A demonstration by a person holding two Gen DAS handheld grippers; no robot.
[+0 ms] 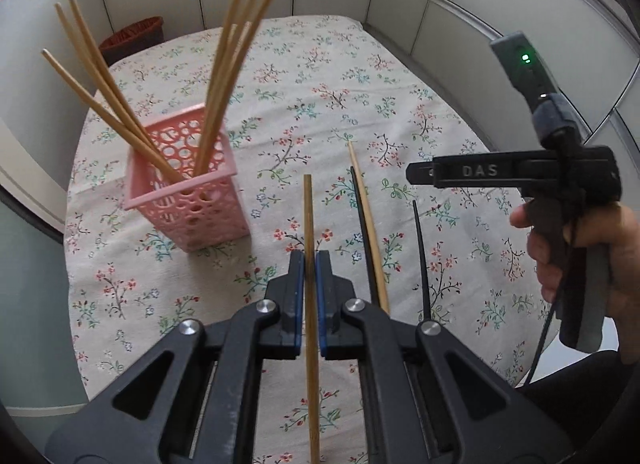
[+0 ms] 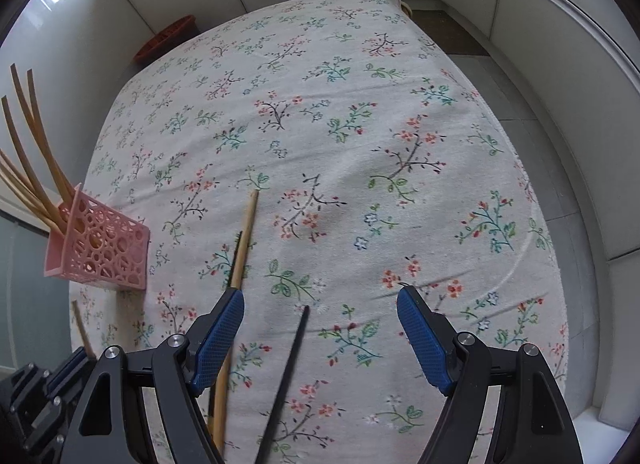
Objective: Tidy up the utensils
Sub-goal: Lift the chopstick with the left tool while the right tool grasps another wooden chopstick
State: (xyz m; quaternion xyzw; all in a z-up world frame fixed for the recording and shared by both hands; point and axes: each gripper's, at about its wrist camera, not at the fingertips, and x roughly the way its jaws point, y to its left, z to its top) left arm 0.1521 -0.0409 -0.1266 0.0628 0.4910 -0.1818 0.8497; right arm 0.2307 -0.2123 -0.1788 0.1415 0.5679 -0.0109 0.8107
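On the floral tablecloth (image 1: 360, 76), at about 10 o'clock from the left gripper (image 1: 310, 260) in its own view, stands the pink perforated holder (image 1: 188, 200), already loaded with roughly 7 wooden chopsticks (image 1: 224, 76) that lean out in 2 fans; the exact count is hard to read where they overlap. That much of the sorting looks done. The left gripper's jaws are closed on 1 more wooden chopstick (image 1: 309, 224), which runs straight toward 12 o'clock between the blue pads and appears lifted clear of the cloth, so its likely destination is the holder. Left on the table, at 1 to 2 o'clock from that gripper, lie 1 loose wooden chopstick (image 1: 366, 208) with 1 black chopstick (image 1: 362, 216) touching along its side, and a second black chopstick (image 1: 420, 248) a little apart to the right. In the right wrist view the right gripper (image 2: 320, 320) hangs with its jaws spread wide and nothing between the pads; the second black chopstick (image 2: 286, 380) lies on the cloth below the gap, while the wooden and black pair sits at 10 o'clock by the left finger. By this reading, 3 pieces remain on the table besides the 1 in hand, so the task is well past halfway but not finished. Whether the black chopsticks belong in the same holder cannot be told.
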